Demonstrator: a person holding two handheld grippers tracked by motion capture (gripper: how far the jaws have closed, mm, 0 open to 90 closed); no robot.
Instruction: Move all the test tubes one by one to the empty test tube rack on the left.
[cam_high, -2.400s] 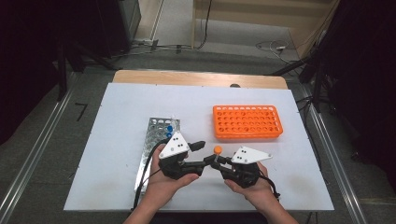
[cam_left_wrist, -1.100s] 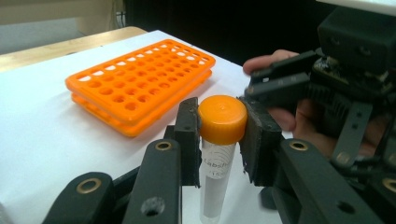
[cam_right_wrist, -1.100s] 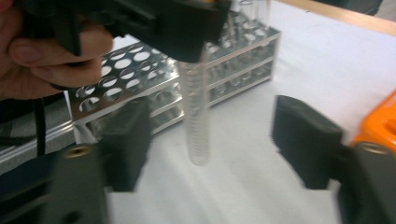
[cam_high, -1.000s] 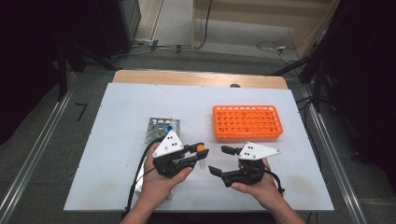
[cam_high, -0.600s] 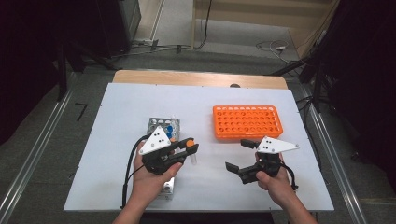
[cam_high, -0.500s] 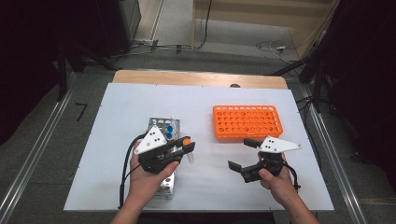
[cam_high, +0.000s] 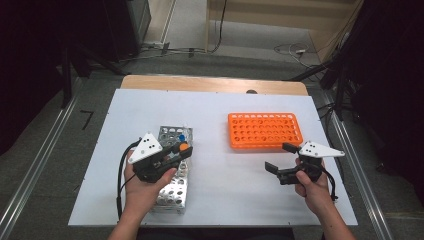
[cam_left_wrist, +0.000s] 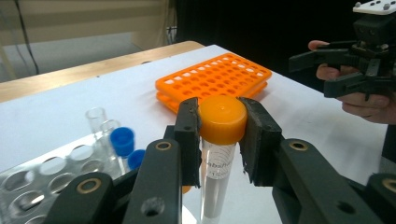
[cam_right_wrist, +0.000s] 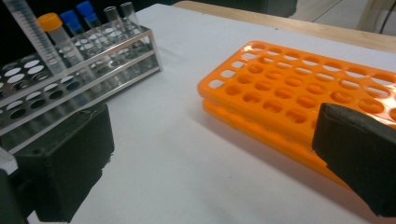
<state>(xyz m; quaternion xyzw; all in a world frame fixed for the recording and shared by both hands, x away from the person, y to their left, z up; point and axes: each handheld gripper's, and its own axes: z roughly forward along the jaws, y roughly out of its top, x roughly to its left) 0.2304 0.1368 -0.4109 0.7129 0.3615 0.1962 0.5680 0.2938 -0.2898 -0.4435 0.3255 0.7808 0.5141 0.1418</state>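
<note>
Both hands have drawn apart since the earlier frames. High view: left tongs (cam_high: 181, 151), at 8 o'clock, now over the metal rack (cam_high: 172, 187); right tongs (cam_high: 280, 157), at 4 o'clock beside the orange rack (cam_high: 265, 131), have just been opening, nothing between them. Left gripper view: left tongs clenched on the orange-capped tube (cam_left_wrist: 220, 140), upright. Right gripper view: jaws released above the counter (cam_right_wrist: 187, 154). Handover looks finished; seating the tube remains.

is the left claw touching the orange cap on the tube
Touching. The left gripper view shows the left claw with both black jaws pressed flat against the sides of the orange cap of the tube, no gap either side.
</note>
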